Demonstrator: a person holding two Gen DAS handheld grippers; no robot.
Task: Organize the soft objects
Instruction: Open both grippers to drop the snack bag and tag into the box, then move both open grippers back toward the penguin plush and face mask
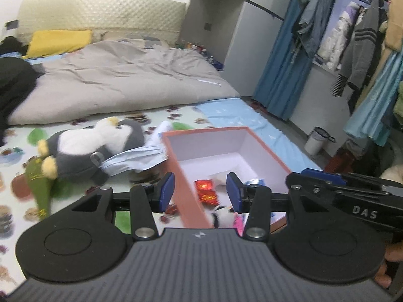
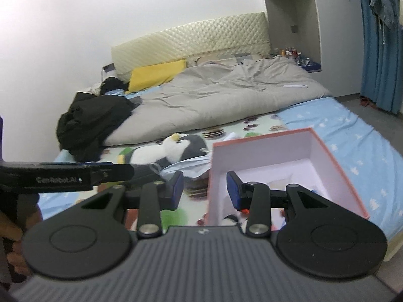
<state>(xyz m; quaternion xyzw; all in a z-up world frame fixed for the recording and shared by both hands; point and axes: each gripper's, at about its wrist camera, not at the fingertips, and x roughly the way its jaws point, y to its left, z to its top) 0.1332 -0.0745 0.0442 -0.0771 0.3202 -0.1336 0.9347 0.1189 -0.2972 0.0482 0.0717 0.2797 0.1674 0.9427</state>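
Observation:
A pink box [image 1: 187,178] with a white inside stands open on the patterned bed sheet; it also shows in the right wrist view [image 2: 337,156]. Inside lie a red shiny item [image 1: 207,191], a small white-and-black plush [image 1: 221,216] and other small things. A grey-and-white penguin plush [image 1: 95,146] lies left of the box, with a light blue cloth [image 1: 136,161] draped beside it; the penguin also shows in the right wrist view [image 2: 176,148]. A green plush [image 1: 37,183] lies further left. My left gripper [image 1: 200,191] is open and empty, straddling the box's left wall. My right gripper [image 2: 205,190] is open and empty over the box's near left corner.
A grey duvet [image 1: 121,80] covers the bed's far part, with a yellow pillow [image 1: 60,41] and black clothes [image 2: 93,120]. Blue curtains [image 1: 284,58] and hanging clothes [image 1: 357,50] are at the right. A white bin [image 1: 316,141] stands on the floor.

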